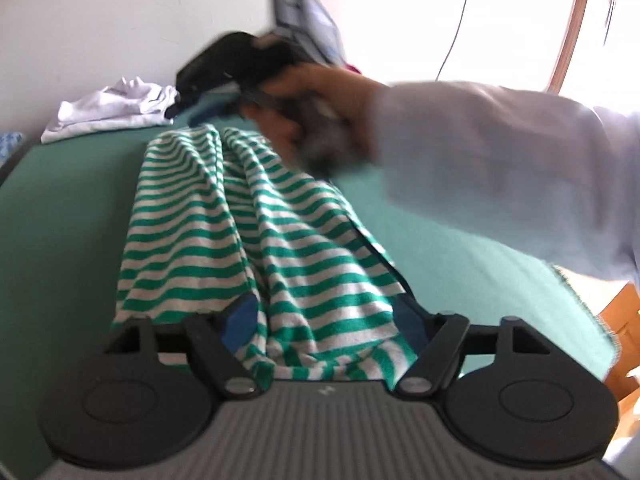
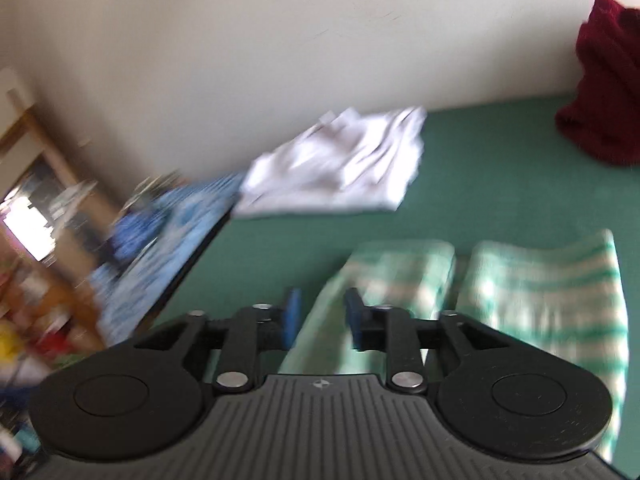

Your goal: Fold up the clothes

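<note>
Green bedcover carries the striped garment, its near end between the wide-spread left gripper; right gripper released above it; blurred, hasty lifting could spoil the fold

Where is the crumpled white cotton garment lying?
In both views, the crumpled white cotton garment lies on the green bedcover by the wall, beyond the striped cloth.

Each hand-held gripper has a grey ribbed body, two black round discs, black linkage arms on silver screws and blue pads; the person wears a pale lilac sleeve.
</note>
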The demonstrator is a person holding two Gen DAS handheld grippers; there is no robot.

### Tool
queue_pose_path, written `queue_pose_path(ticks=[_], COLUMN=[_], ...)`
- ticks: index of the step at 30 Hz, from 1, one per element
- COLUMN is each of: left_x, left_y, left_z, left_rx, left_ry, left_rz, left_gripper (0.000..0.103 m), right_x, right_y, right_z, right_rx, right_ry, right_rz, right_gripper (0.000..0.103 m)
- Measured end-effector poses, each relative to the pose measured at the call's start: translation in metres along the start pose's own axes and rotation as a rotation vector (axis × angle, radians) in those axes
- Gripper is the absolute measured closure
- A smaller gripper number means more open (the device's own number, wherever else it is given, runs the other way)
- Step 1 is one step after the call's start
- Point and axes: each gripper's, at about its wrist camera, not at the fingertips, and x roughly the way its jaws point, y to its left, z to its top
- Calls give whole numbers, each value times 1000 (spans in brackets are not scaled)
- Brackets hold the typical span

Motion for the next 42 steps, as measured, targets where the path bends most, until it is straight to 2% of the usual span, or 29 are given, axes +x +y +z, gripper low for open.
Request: queue_pose_path(ticks=[1, 2, 4, 6, 7, 8, 9, 10, 12, 14, 15, 16, 17, 19, 23, 24, 27, 30, 31, 33, 34, 39, 42], left_x=[-2, -1, 6, 13, 15, 17, 19, 22, 22, 20, 20, 21, 21, 21, 29, 30, 31, 22, 17, 3, -4, -20, -23], left_y=[1, 3, 9, 12, 10, 7, 4, 1, -6, -3, -1, 2, 4, 7, 2, 0, -4, -9, -10, -8, -5, 4, -4], left_z=[-3, -7, -16, -26, -28, -29, -30, -31, -33, -30, -26, -23, -20, -16, -17, -17, -17, -14, -12, -6, -4, -8, -3], left_rx=[8, 2, -28, -56, -49, -28, -6, 17, 52, 36, 24, 11, 1, -12, 24, 33, 54, 90, 105, 107, 101, 129, 206], left_ry=[7, 25, 68, 90, 97, 100, 101, 101, 103, 107, 111, 114, 114, 112, 118, 119, 124, 117, 111, 81, 67, 60, 44], left_rz=[6, 8, 4, -9, -16, -21, -19, -10, 1, -8, -12, -15, -19, -26, -17, -16, -13, -13, -14, -30, -42, -98, -158], left_gripper=[22, 21, 22, 20, 14, 11, 6, 4, 4, 5, 8, 11, 12, 13, 13, 12, 10, 12, 14, 13, 12, 12, 14], right_x=[-9, -11, -9, -5, -3, 0, 2, 5, 4, -6, -15, -27, -40, -59, -57, -50, -40, -46, -57, -81, -94, -128, -119], right_y=[2, 2, -4, -19, -29, -39, -49, -59, -68, -60, -55, -53, -52, -51, -61, -66, -74, -74, -72, -62, -57, -21, -22], right_z=[-9, -18, -32, -34, -32, -30, -27, -25, -22, -21, -21, -19, -20, -26, -35, -36, -31, -26, -28, -38, -47, -95, -93], right_rx=[-2, 2, 19, 48, 76, 104, 132, 162, 229, 214, 217, 230, 239, 231, 197, 197, 152, 178, 211, 229, 218, 64, 49], right_ry=[43, 93, 132, 88, 48, 7, -33, -68, -85, -108, -136, -164, -194, -214, -141, -125, -173, -185, -198, -263, -269, -224, -232], right_rz=[40, 66, 48, -39, -70, -102, -133, -149, -119, -160, -154, -127, -110, -172, -281, -301, -293, -311, -290, -200, -192, -410, -536], right_gripper=[62, 63, 65, 80, 95, 94, 103, 103, 103, 101, 96, 85, 84, 75, 75, 79, 86, 83, 78, 78, 77, 77, 76])
